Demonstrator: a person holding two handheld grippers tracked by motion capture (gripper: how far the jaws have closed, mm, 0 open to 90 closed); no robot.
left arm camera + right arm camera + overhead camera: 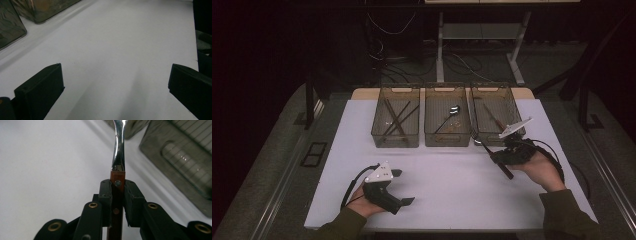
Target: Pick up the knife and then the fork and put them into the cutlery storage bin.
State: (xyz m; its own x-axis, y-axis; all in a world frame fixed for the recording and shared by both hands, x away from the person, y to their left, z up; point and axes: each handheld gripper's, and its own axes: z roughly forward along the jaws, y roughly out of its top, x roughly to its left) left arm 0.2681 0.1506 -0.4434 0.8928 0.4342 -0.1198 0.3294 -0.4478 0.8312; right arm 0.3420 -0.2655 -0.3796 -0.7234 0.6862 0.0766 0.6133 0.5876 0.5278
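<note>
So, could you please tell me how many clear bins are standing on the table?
3, in a row along the far edge: the left bin with chopsticks, the middle bin with a spoon, and the right bin nearest the fork-holding tongs.

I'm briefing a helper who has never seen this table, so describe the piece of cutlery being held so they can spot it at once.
Start at the white table and its row of three bins. In front of the right bin, the right gripper is shut on a fork. Unlike the cutlery lying in the bins, it is outside them, with a reddish-brown wooden handle, rivets and a shiny metal neck.
</note>
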